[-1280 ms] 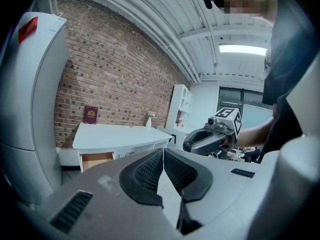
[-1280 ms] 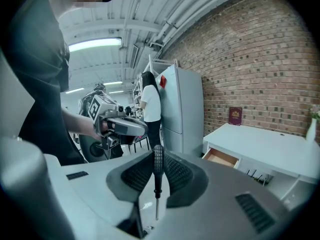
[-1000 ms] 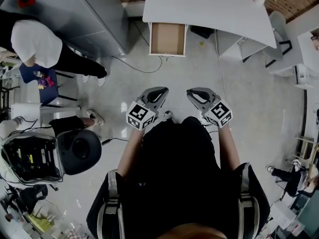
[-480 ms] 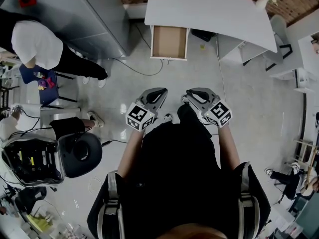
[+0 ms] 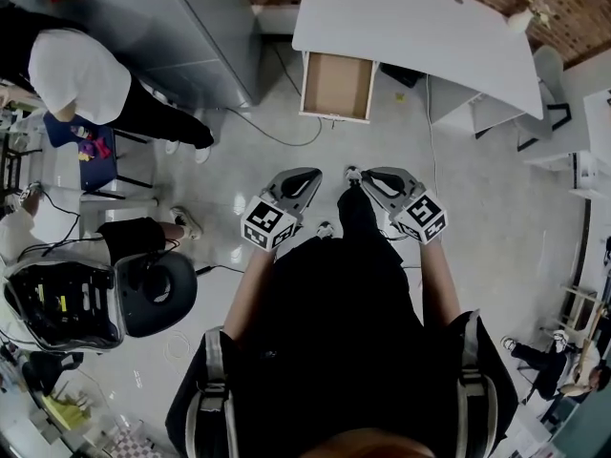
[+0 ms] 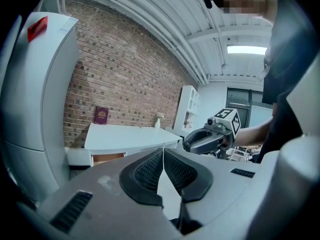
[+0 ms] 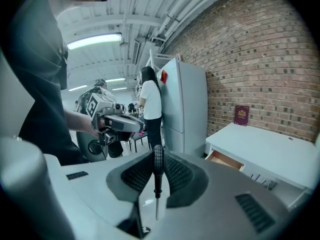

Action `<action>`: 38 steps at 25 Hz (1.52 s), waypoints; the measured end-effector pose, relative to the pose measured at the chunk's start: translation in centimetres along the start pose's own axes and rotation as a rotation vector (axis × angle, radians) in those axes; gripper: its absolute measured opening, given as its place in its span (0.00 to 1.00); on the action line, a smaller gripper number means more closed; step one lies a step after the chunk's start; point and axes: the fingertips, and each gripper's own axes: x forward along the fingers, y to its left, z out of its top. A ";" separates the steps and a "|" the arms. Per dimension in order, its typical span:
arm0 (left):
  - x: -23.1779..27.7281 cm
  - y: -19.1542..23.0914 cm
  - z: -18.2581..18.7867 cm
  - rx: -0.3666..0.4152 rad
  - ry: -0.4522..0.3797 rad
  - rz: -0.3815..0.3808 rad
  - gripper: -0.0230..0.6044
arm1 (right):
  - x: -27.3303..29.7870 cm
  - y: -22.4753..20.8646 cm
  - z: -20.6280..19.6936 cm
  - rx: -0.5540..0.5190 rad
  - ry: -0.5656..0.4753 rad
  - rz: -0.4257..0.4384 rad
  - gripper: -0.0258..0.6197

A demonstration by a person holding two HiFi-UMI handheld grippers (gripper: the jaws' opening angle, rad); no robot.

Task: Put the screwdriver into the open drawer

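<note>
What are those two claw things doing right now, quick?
Left gripper: closed, nothing in it.
Right gripper: closed on the screwdriver.

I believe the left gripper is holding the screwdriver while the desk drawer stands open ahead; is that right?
Not quite: it is the right gripper that holds the screwdriver, clamped between its jaws, as the right gripper view shows. The left gripper is shut on nothing. The desk drawer does stand open ahead.

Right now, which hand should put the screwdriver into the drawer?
Right. The right tongs hold the screwdriver; the left tongs are shut and empty. The open drawer lies ahead.
</note>
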 end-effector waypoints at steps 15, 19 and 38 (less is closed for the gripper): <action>1.3 4.9 0.3 -0.057 0.027 0.090 0.06 | 4.4 -4.7 0.5 -0.009 0.058 0.107 0.23; 1.7 6.0 0.2 -0.082 0.033 0.119 0.06 | 5.6 -6.1 0.6 -0.015 0.075 0.137 0.23; 8.0 11.5 -1.2 -0.166 0.084 0.179 0.06 | 10.6 -15.9 -2.4 0.022 0.165 0.220 0.23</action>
